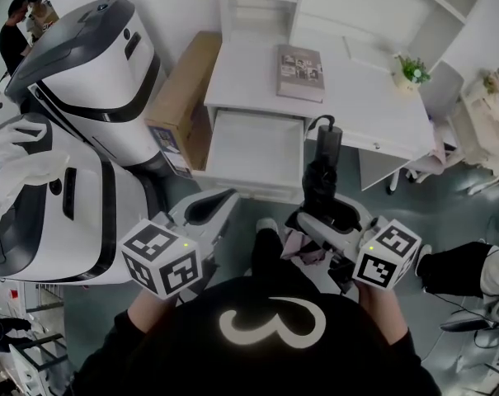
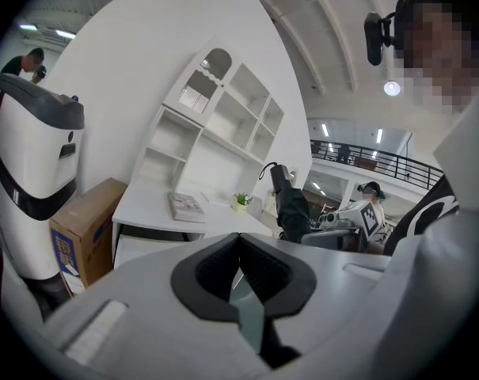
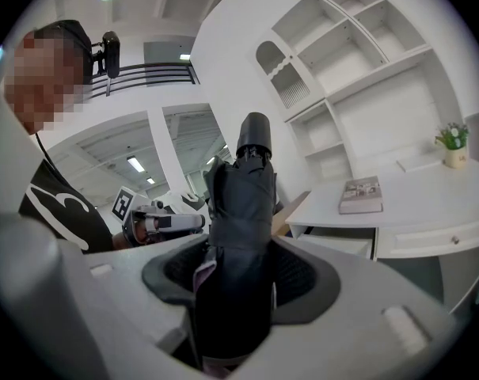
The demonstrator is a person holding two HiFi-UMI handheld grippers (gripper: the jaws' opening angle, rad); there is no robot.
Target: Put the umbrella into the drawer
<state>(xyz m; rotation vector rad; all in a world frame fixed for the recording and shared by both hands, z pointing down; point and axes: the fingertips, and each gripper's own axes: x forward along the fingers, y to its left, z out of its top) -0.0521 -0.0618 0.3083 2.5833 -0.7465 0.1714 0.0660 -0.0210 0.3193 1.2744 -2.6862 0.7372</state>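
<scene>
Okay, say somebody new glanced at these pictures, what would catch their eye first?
Most striking is the folded black umbrella, held upright in the jaws of the right gripper, close in front of the person. Just beyond it, the open drawer of the white desk stands pulled out, with a book lying on the desktop. A bulky white-and-grey machine fills the left side of the head view.

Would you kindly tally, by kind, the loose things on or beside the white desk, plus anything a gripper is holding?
book: 1
potted plant: 1
cardboard box: 1
umbrella, folded, held in the right gripper: 1
Total: 4
</scene>
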